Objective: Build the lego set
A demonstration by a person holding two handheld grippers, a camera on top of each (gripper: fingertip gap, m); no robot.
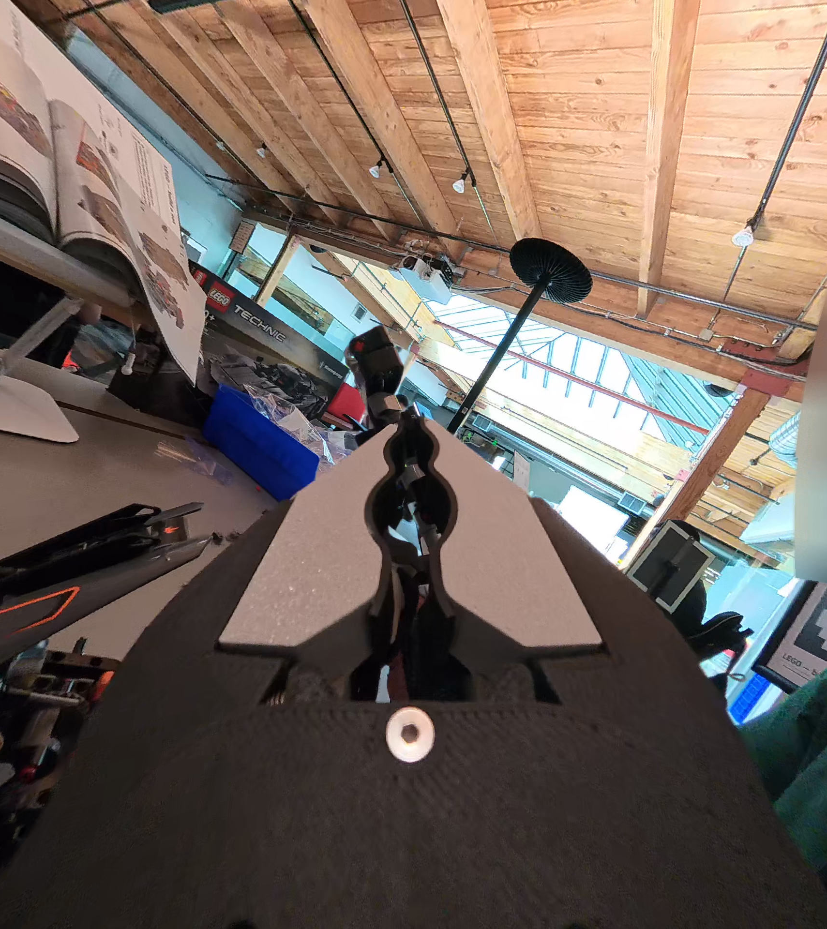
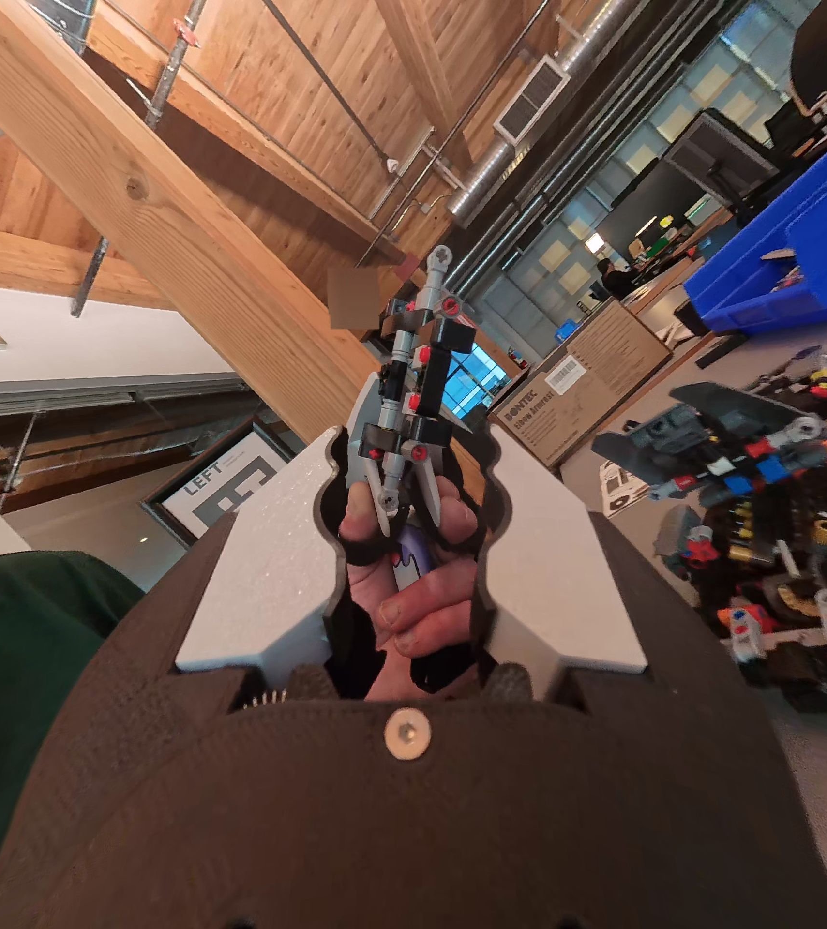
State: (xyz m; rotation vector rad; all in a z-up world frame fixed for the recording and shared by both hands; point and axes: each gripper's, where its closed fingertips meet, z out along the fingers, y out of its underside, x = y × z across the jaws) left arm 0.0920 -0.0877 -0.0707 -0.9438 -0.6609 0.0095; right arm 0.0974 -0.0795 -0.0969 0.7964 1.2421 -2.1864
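Observation:
My left gripper (image 1: 408, 425) points up toward the ceiling and is shut on a small Lego sub-assembly (image 1: 376, 369) of black beams, grey axles and red pins, which sticks out past its tips. In the right wrist view the same sub-assembly (image 2: 416, 377) stands upright, held from below by the left gripper in a gloved hand (image 2: 421, 603). My right gripper (image 2: 416, 432) is open, and the sub-assembly's lower end shows between its fingertips. I cannot tell whether its pads touch it.
The partly built black car model (image 1: 24, 628) lies on the grey table (image 1: 49, 477); it also shows in the right wrist view (image 2: 733, 472) beside a pile of loose pieces (image 2: 803, 578). There is also an open instruction book (image 1: 99, 176), blue bins (image 1: 260, 447) (image 2: 803, 251), a cardboard box (image 2: 602, 372) and a green sleeve (image 2: 24, 653).

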